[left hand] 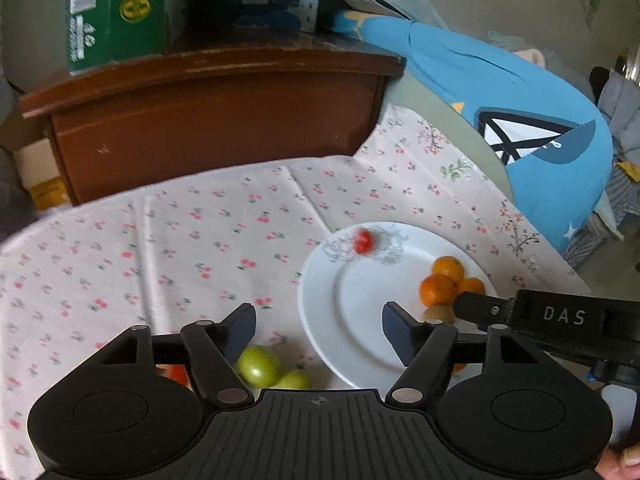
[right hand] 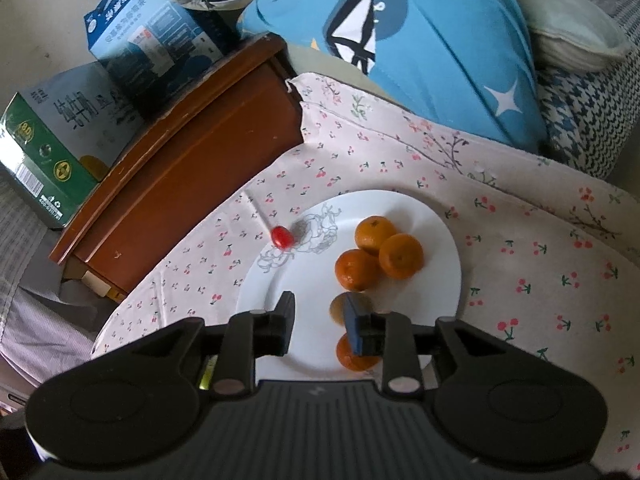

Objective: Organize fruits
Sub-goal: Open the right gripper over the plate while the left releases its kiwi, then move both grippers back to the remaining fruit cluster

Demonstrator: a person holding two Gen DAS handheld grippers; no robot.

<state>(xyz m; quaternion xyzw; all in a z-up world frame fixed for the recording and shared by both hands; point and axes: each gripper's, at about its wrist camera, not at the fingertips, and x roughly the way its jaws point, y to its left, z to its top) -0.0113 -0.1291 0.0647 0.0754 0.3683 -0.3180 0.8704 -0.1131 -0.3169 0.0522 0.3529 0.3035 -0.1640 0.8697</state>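
A white plate (left hand: 360,300) (right hand: 304,280) lies on the cherry-print cloth. On it sit three oranges (right hand: 374,232) (left hand: 436,290) in a cluster and a brown kiwi (right hand: 352,304) (left hand: 440,314), with a fourth orange (right hand: 352,356) under my right finger. A small red tomato (right hand: 281,237) (left hand: 363,240) is at the plate's far rim, blurred in the left wrist view. My left gripper (left hand: 318,328) stands open and empty over the plate's near-left edge. Two green fruits (left hand: 258,366) lie on the cloth below it. My right gripper (right hand: 320,324) hovers over the plate, narrowly open and empty.
A brown wooden cabinet (left hand: 216,120) borders the cloth's far side and carries a green box (left hand: 116,12) and a blue box (right hand: 152,24). A big blue pillow (left hand: 520,120) lies at the right. Something red (left hand: 176,374) peeks out under my left finger.
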